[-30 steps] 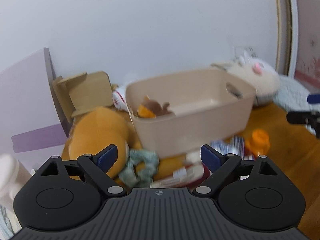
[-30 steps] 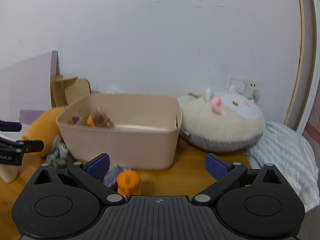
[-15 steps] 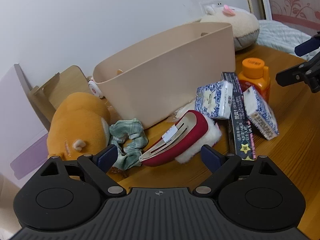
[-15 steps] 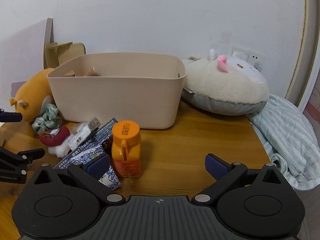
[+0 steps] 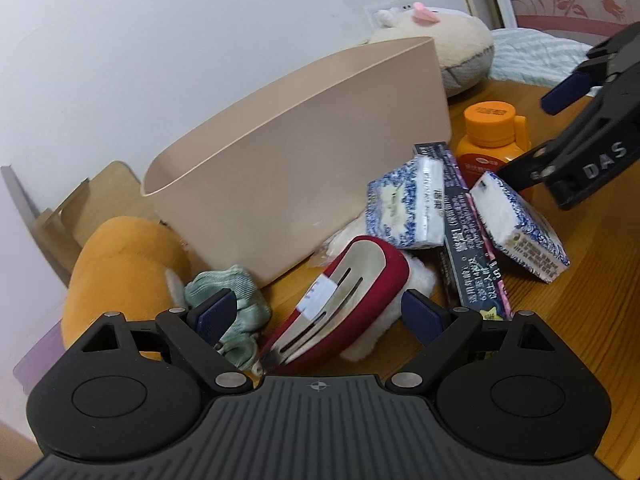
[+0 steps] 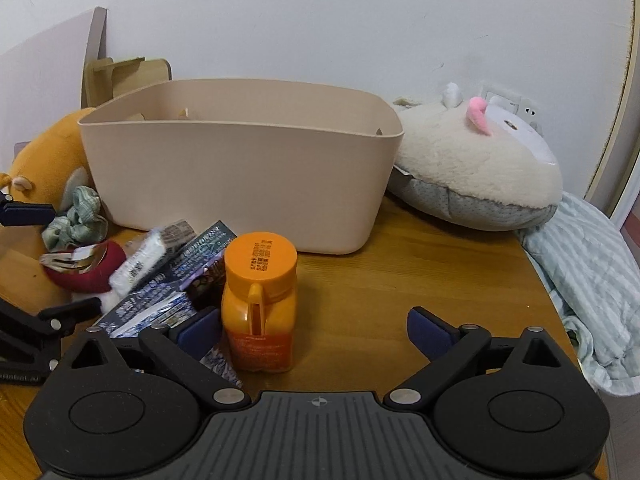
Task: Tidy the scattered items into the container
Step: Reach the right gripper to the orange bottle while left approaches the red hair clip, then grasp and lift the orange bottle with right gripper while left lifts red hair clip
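Note:
A beige tub (image 5: 304,184) (image 6: 240,176) stands on the wooden table. In front of it lie a red fluffy slipper (image 5: 352,304) (image 6: 80,270), a green scrunchie (image 5: 236,312) (image 6: 76,218), two blue-patterned tissue packs (image 5: 408,208) (image 5: 520,228), a dark long box (image 5: 472,236) (image 6: 200,252) and an orange bottle (image 5: 494,136) (image 6: 260,300). My left gripper (image 5: 320,316) is open, low over the slipper, which lies between its fingers untouched. My right gripper (image 6: 316,332) is open, its left finger just beside the orange bottle.
An orange plush toy (image 5: 120,280) (image 6: 44,156) lies left of the tub. A cream plush (image 6: 476,168) (image 5: 448,40) and a striped cloth (image 6: 592,280) sit to the right. A wooden stand (image 6: 120,76) leans by the wall. Bare wood (image 6: 400,280) shows right of the bottle.
Both grippers have sunk toward the table and come closer to the scattered items; the tub's inside has dropped from sight. The left view has rolled. Both stay open.

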`<state>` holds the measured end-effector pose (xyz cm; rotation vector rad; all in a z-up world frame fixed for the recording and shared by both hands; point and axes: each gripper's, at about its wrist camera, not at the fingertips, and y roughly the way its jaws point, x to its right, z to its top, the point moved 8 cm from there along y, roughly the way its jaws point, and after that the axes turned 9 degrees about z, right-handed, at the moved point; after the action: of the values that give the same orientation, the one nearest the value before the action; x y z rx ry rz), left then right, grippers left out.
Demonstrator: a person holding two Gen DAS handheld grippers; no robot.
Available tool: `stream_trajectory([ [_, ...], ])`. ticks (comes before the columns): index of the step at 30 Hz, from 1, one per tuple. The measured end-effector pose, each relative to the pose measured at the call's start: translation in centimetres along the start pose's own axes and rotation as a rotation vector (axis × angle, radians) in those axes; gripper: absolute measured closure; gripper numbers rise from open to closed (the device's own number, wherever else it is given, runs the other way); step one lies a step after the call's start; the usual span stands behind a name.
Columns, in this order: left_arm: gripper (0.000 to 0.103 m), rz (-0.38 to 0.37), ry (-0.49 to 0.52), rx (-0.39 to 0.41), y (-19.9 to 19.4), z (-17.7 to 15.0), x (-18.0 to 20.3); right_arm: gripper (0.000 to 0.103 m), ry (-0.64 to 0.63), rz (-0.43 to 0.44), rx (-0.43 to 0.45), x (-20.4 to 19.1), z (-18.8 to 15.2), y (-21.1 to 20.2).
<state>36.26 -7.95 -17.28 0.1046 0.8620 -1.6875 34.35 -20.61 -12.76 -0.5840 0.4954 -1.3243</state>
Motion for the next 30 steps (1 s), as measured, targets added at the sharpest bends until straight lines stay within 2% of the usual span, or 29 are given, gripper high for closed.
stream_trajectory([
  [9, 0.012, -0.066, -0.052, -0.028, 1.0, -0.2, 0.4, 0.006, 0.013, 0.022, -0.006, 0.4, 0.3, 1.1],
  [14, 0.013, -0.132, -0.131, -0.077, 1.8, -0.6, 0.2, 0.014, 0.038, 0.036, -0.002, 0.6, 0.4, 1.5],
  [16, 0.020, -0.168, -0.163, -0.102, 2.0, -0.7, 0.2, 0.018, 0.046, 0.043, -0.004, 0.6, 0.3, 1.6],
  [20, 0.028, -0.196, -0.177, -0.116, 2.2, -0.6, 0.4, 0.029, 0.047, 0.052, -0.022, 0.4, 0.1, 2.0],
  [24, 0.055, -0.255, -0.205, -0.129, 2.0, -0.4, 0.8, 0.039, 0.071, 0.085, -0.031, 0.3, -0.1, 2.3],
  [25, 0.057, -0.266, -0.210, -0.133, 2.0, -0.3, 1.0, 0.043, 0.075, 0.091, -0.031, 0.3, -0.2, 2.3],
  [27, 0.058, -0.262, -0.209, -0.136, 1.8, -0.4, 1.0, 0.058, 0.074, 0.104, -0.035, 0.1, -0.2, 2.4],
  [28, 0.060, -0.259, -0.210, -0.137, 1.8, -0.4, 1.1, 0.068, 0.072, 0.109, -0.041, 0.1, -0.3, 2.4],
  [30, 0.062, -0.259, -0.221, -0.140, 1.7, -0.4, 1.1, 0.069, 0.065, 0.107, -0.042, -0.1, -0.4, 2.4],
])
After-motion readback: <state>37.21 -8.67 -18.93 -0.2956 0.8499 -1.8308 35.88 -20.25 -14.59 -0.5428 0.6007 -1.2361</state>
